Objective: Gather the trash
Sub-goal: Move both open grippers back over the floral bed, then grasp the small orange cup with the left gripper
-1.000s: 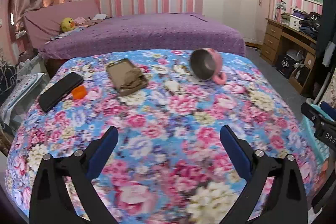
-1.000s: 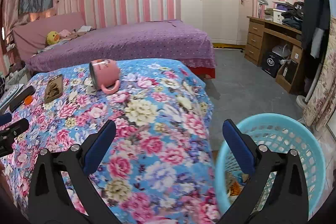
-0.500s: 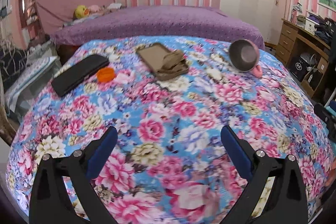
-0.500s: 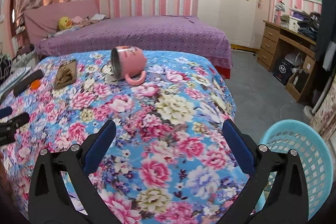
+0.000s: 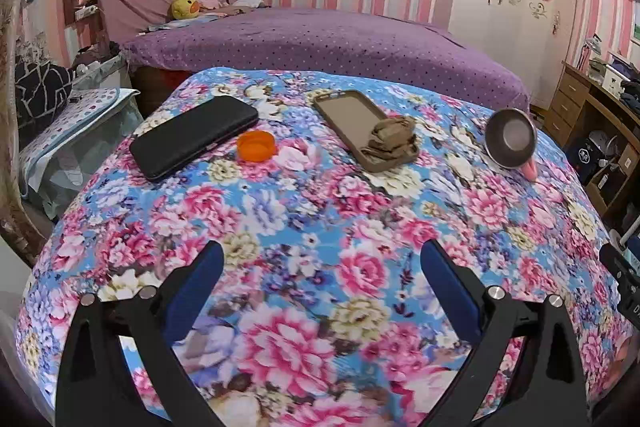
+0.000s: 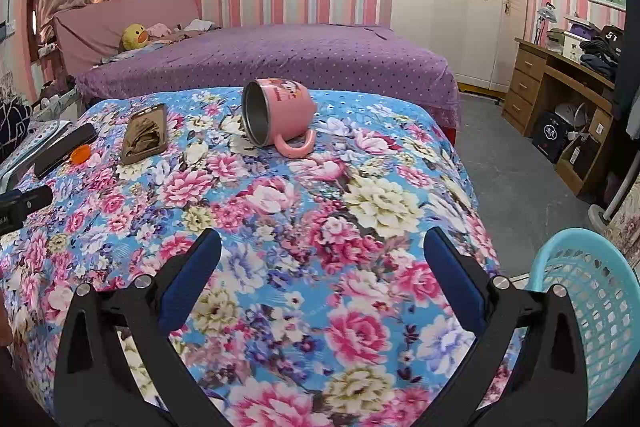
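A crumpled brown wad (image 5: pixel 391 137) lies on a brown phone case (image 5: pixel 352 119) at the far middle of the floral table. An orange bottle cap (image 5: pixel 256 145) sits left of it, beside a black phone (image 5: pixel 194 141). My left gripper (image 5: pixel 322 281) hangs open over the near part of the cloth, well short of them, holding nothing. My right gripper (image 6: pixel 322 267) is open too, over the table's near right side. It sees the wad (image 6: pixel 145 135), the orange cap (image 6: pixel 80 154) and a light blue basket (image 6: pixel 592 307) at lower right.
A pink mug (image 6: pixel 276 115) lies on its side at the table's far right (image 5: pixel 510 143). A purple bed (image 5: pixel 320 43) stands behind the table. A wooden desk (image 6: pixel 560 99) lines the right wall, with grey floor (image 6: pixel 512 155) between.
The left gripper has swung left and forward, bringing the phone, cap and case closer and more central. The right gripper has turned left, so the basket slid toward the frame's right edge.
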Demonstrator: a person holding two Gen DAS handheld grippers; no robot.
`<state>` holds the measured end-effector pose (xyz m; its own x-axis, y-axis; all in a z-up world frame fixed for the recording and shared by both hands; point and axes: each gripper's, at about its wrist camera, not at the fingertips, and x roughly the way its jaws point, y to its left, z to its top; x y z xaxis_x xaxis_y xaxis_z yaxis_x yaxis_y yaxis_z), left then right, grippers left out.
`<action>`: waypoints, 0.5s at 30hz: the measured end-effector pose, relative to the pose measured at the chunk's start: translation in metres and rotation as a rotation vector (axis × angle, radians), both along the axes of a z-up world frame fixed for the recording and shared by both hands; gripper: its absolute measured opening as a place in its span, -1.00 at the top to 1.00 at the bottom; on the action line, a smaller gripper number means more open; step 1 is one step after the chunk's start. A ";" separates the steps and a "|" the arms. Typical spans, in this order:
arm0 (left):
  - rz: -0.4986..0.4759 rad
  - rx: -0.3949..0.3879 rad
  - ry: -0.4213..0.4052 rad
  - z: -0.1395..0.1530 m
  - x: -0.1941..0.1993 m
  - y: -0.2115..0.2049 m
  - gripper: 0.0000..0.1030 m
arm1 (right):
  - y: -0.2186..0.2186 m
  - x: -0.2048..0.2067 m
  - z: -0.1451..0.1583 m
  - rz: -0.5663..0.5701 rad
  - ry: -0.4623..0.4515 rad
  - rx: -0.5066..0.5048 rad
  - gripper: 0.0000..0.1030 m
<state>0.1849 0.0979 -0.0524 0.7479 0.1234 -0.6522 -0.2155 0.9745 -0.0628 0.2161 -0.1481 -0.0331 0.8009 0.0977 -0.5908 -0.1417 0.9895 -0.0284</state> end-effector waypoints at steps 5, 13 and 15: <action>0.013 0.001 0.000 0.002 0.003 0.012 -0.88 | 0.011 0.005 -0.001 0.010 -0.001 -0.002 -0.92; 0.041 -0.033 -0.013 0.013 0.013 0.028 -0.88 | 0.025 0.020 0.006 0.013 -0.011 0.011 -0.92; 0.046 -0.031 -0.014 0.016 0.021 0.034 -0.88 | 0.030 0.027 0.010 0.022 -0.011 0.014 -0.92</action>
<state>0.2056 0.1316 -0.0363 0.7512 0.1378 -0.6455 -0.2589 0.9611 -0.0961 0.2427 -0.1176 -0.0235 0.8049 0.1241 -0.5803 -0.1636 0.9864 -0.0160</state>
